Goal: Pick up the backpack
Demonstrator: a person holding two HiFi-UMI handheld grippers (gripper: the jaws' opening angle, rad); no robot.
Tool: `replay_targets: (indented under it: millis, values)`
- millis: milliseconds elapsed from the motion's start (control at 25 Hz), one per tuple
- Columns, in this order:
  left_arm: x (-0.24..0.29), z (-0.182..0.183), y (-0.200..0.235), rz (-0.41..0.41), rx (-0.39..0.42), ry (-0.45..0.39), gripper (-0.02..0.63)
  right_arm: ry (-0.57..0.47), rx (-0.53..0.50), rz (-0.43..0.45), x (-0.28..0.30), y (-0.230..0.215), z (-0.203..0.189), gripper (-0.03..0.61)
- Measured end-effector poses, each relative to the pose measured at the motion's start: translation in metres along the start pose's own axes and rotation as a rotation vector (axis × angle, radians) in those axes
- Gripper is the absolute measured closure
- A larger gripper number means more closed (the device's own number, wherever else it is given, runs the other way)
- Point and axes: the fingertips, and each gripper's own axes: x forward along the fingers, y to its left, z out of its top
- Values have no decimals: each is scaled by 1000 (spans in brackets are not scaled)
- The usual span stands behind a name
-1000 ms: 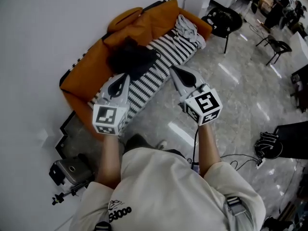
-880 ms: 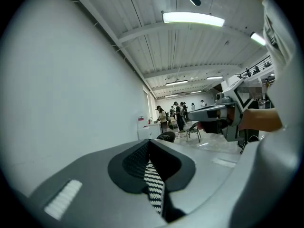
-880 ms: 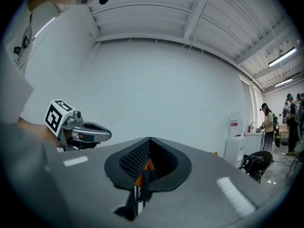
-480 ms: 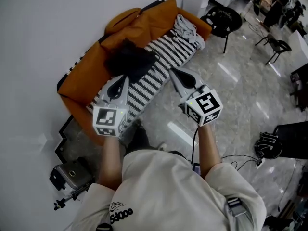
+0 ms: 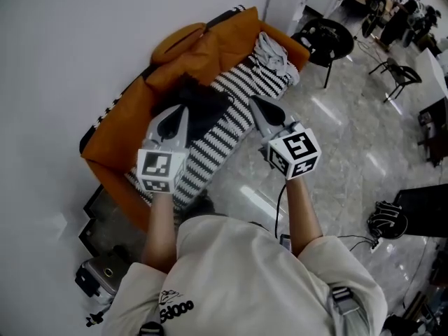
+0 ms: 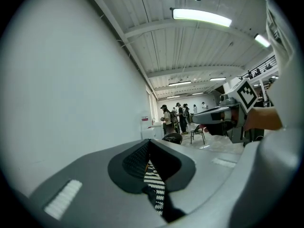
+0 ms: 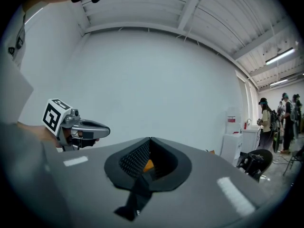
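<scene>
L gripper, R gripper jaws pressed together; backpack lies left-right on sofa.

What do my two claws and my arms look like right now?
The left claw and right claw are grey tapering wedges with black padded tips. The left cube and right cube behind them are white with black square markers. A thin dark cable hangs under the right cube. You wear a cream short-sleeved T-shirt with small black print.

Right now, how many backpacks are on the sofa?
1. The black backpack lies on the striped seat, by the orange backrest. The grey clothes further along could hide something.
</scene>
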Motion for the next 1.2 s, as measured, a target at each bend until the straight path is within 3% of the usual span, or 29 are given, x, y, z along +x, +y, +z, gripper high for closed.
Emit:
replay_targets:
  millis: [520, 1200]
  values:
    - [76, -27, 102, 16, -26, 60, 603, 49, -13, -16, 119, -35, 0, 577]
    - [107, -71, 190, 24, -67, 113, 603, 130, -21, -5, 217, -27, -13, 575]
